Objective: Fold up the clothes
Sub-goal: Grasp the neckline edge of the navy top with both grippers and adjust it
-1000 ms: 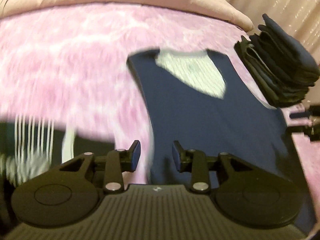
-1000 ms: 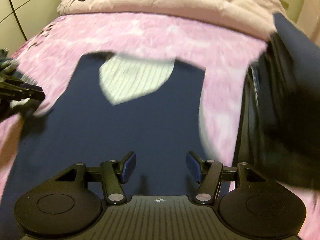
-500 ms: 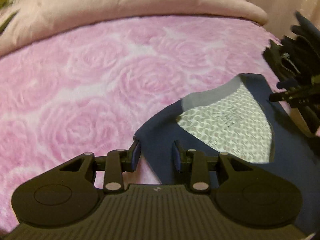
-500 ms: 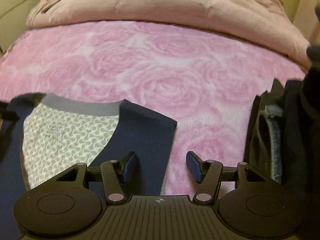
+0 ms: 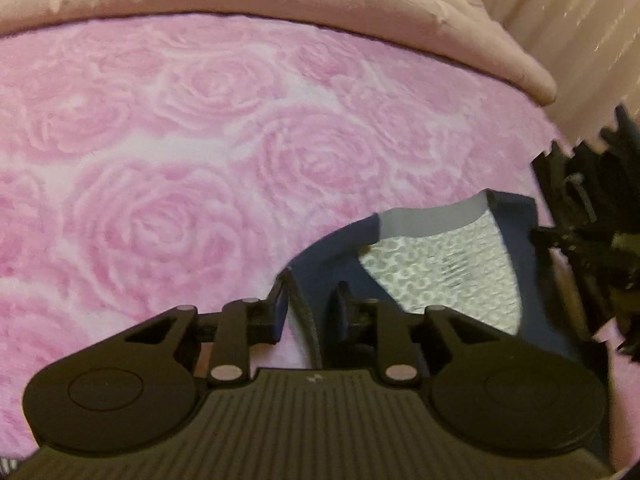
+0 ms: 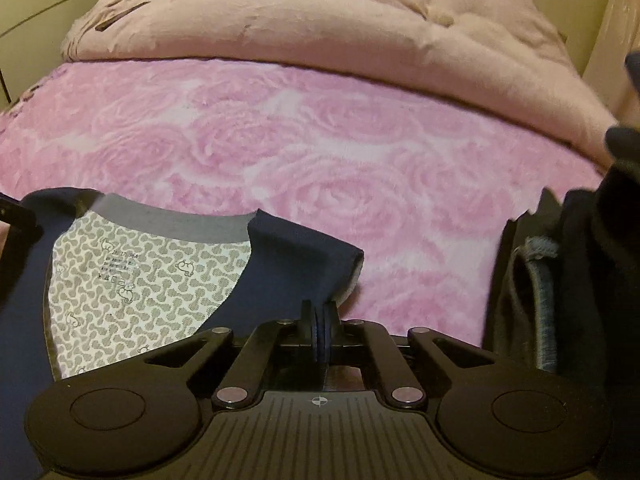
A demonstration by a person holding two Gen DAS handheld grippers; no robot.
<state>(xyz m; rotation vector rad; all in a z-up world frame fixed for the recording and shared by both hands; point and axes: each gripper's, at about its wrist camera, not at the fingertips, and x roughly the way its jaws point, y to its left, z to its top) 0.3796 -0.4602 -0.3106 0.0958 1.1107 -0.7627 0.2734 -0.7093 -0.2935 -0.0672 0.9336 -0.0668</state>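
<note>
A navy garment [image 6: 288, 276] with a grey neckband and a white patterned lining [image 6: 144, 280] lies on the pink rose blanket [image 6: 320, 152]. My right gripper [image 6: 320, 332] is shut on the garment's right shoulder edge. In the left wrist view the same garment [image 5: 332, 256] lies at lower right. My left gripper [image 5: 310, 312] is open, its jaws on either side of the garment's left shoulder edge. The right gripper [image 5: 580, 240] shows dark at the right edge of that view.
A pile of dark folded clothes [image 6: 560, 280] sits right of the garment, close to my right gripper. A beige duvet [image 6: 320, 32] lies bunched across the back of the bed. A curtain [image 5: 560, 40] hangs at far right.
Both grippers moved forward to the garment's collar end. My right gripper shut on the right shoulder edge. My left gripper came around the left shoulder edge.
</note>
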